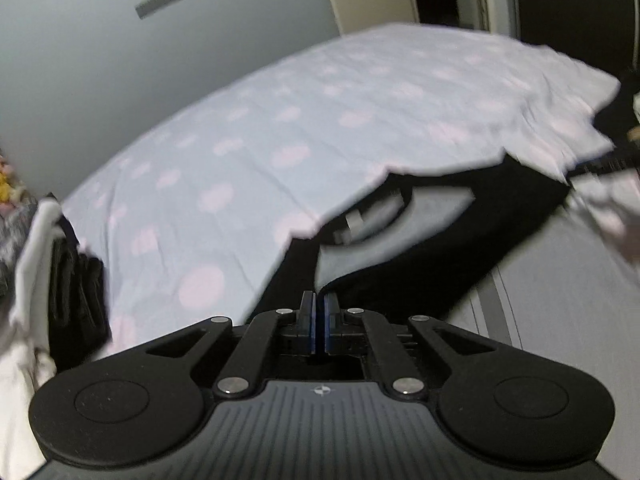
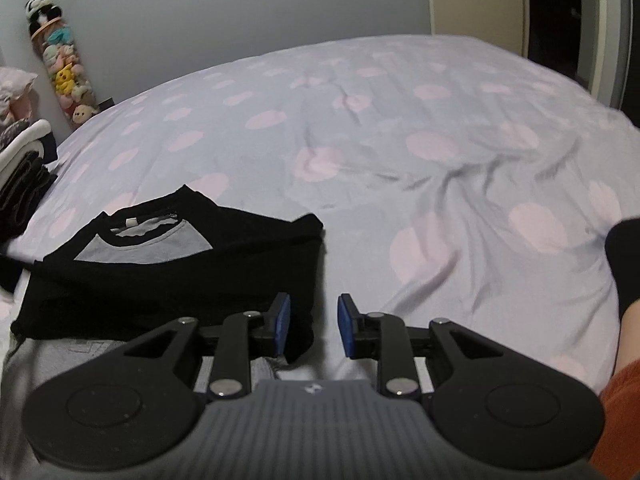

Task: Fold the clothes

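The right wrist view gives the clearer account: a black shirt with a grey chest panel [image 2: 168, 280] lies folded on the bed's spotted lilac cover [image 2: 420, 152], collar away from the camera, and the right tongs [image 2: 314, 326] stand apart over its near right corner with nothing between the blue pads [image 2: 283, 318]. That view alone shows a tube of plush toys [image 2: 66, 68] against the wall and a stack of dark folded clothes [image 2: 24, 180] at the left edge. The left wrist view is blurred, but it shows the left tongs [image 1: 319, 320] pressed together at the shirt's [image 1: 400, 264] dark edge; whether cloth is pinched between them cannot be told. There the shirt's collar opening and label lie just ahead.
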### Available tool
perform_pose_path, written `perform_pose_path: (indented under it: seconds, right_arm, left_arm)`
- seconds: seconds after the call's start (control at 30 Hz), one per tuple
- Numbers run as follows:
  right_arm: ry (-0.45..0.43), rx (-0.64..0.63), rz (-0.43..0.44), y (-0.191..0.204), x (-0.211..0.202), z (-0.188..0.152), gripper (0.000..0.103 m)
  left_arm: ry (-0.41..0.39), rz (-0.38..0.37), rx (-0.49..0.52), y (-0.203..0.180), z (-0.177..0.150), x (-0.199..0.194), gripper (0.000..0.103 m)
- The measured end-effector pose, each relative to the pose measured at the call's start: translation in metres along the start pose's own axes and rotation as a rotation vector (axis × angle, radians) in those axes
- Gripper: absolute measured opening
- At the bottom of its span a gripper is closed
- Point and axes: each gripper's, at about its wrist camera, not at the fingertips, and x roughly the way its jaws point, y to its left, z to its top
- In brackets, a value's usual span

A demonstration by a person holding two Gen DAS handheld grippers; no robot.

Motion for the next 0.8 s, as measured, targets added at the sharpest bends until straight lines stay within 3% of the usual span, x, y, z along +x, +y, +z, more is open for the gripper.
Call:
perform_pose_path:
  seconds: [0.17, 0.3, 0.43, 0.6, 0.7, 0.8]
  right_arm:
    - [0.002, 0.017, 0.0, -0.002, 0.001, -0.002, 0.029]
    - [0.005, 0.034, -0.002, -0.004, 0.002, -0.003, 0.029]
    - [0.005, 0.043, -0.003, -0.004, 0.003, -0.002, 0.029]
    - [0.003, 0.048, -0.002, -0.004, 0.005, -0.002, 0.029]
    - [-0.001, 0.045, -0.003, -0.004, 0.006, -0.002, 0.029]
    - [-0.004, 0.044, -0.01, -0.004, 0.008, -0.002, 0.029]
  left_arm:
    - [0.146, -0.04, 0.007, -0.012, -0.049, 0.026, 0.014]
    - [0.191, -0.116, -0.021, -0.017, -0.068, 0.027, 0.019]
    - [0.143, -0.176, -0.098, -0.004, -0.066, 0.017, 0.034]
    - [0.079, -0.1, -0.311, 0.029, -0.053, 0.027, 0.036]
    - [0.084, -0.075, -0.304, 0.027, -0.047, 0.046, 0.036]
    - [0.089, -0.066, -0.206, 0.005, -0.047, 0.058, 0.036]
